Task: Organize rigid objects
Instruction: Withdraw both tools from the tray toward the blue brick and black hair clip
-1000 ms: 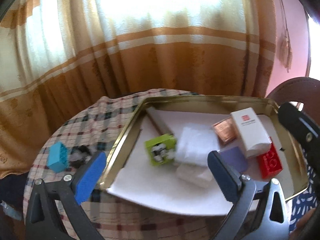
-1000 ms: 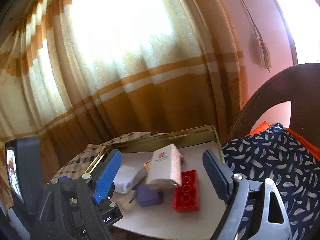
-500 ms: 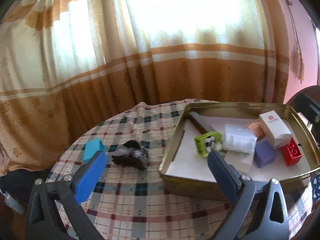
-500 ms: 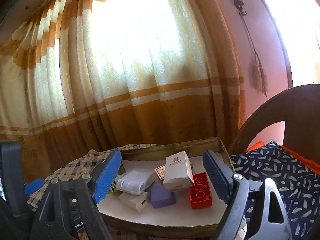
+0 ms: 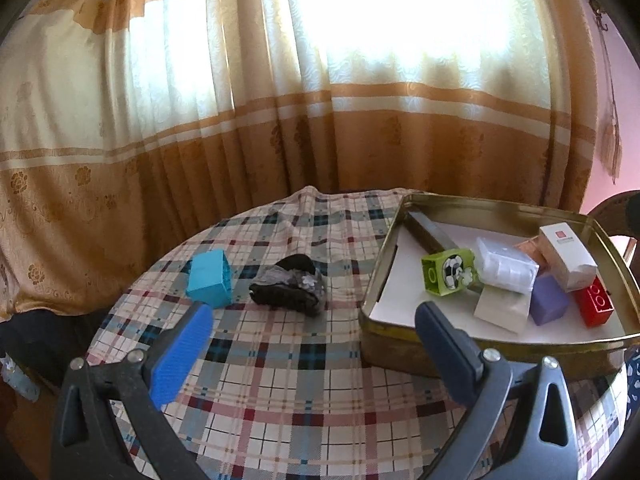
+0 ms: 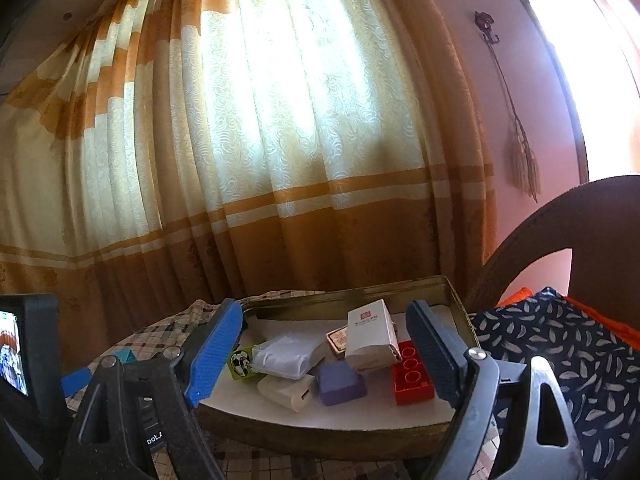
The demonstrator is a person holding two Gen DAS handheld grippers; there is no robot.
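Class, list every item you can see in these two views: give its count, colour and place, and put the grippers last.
Tin tray: one, gold, right side of the table.
Blocks: green, purple, red, in the tray.
White boxes and packets: several, in the tray.
Blue block: one, on the tablecloth.
Dark bundle: one, beside the blue block.
Curtain: cream and orange, behind.
Left gripper: open, empty.
Right gripper: open, empty.

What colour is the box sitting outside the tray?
Turquoise box, clearest in the left wrist view.
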